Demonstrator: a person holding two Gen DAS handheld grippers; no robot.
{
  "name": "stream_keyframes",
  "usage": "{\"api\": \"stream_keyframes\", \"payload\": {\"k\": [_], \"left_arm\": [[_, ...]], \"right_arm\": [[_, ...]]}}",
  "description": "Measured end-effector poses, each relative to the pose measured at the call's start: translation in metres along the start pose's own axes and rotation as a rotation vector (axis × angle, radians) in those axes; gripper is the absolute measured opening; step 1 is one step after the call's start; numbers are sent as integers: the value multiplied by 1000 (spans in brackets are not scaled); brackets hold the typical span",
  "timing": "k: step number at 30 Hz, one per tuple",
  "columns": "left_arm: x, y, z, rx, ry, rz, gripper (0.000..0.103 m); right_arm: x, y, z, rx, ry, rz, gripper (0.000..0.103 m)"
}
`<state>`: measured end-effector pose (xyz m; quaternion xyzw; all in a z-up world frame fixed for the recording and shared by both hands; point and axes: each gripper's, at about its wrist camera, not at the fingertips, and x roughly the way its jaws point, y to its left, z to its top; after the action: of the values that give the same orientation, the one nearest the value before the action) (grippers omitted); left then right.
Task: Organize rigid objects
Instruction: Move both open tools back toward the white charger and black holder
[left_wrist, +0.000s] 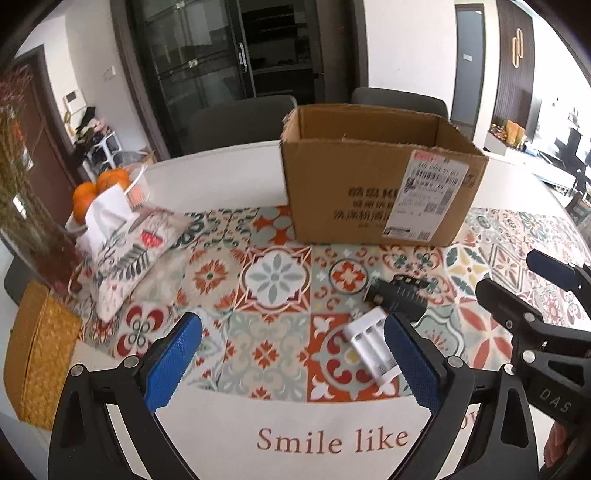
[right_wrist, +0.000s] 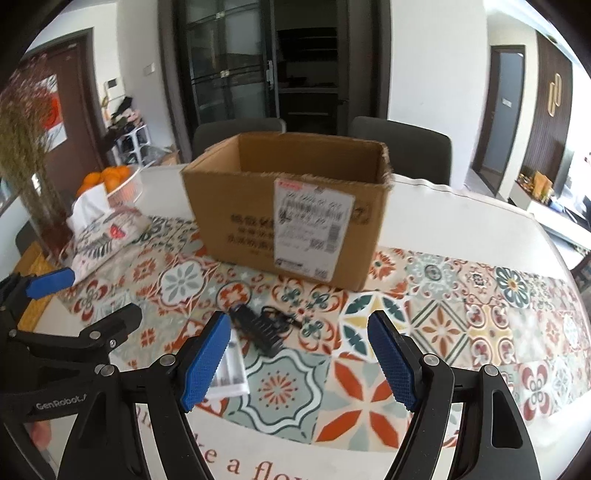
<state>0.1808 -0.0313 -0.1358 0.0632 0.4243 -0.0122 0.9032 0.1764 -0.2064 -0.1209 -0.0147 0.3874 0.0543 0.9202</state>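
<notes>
An open brown cardboard box (left_wrist: 380, 184) with a white shipping label stands on the far part of the surface (left_wrist: 229, 170), on a tablecloth printed with colourful tile patterns (left_wrist: 258, 295). In front of the box, on the cloth, lie two small things close together: a black ribbed plastic block with a short cable (left_wrist: 400, 293) and, nearer the camera, a white plastic battery charger with parallel slots (left_wrist: 369, 345). The two lie just beside each other, and whether they touch cannot be told.

The left gripper (left_wrist: 293, 354) hangs over the cloth with its blue-padded jaws spread wide and nothing between them; its right pad overlaps the white charger in the left wrist view, though contact is not clear. The right gripper (right_wrist: 299, 356) is likewise released, jaws wide apart and empty, with the black block just ahead of its left pad and the charger partly hidden behind that pad.

At the left of the surface sit a floral fabric tissue cover (left_wrist: 125, 251), a white basket of oranges (left_wrist: 110, 184), a glass vase of dried stems (left_wrist: 22, 206) and a woven yellow straw box (left_wrist: 40, 354). Grey chairs (right_wrist: 402, 144) stand behind the surface.
</notes>
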Motion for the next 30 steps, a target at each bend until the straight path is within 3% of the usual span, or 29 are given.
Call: {"api": "stream_keyframes", "payload": {"k": [8, 20, 30], "left_arm": [[7, 14, -30, -38, 15, 77, 100], [27, 32, -67, -116, 72, 93, 100], [43, 40, -76, -140, 81, 114, 100]], "right_arm": [[15, 23, -22, -74, -5, 67, 75], [49, 51, -52, -160, 38, 146, 62], [69, 68, -60, -227, 37, 183, 54]]}}
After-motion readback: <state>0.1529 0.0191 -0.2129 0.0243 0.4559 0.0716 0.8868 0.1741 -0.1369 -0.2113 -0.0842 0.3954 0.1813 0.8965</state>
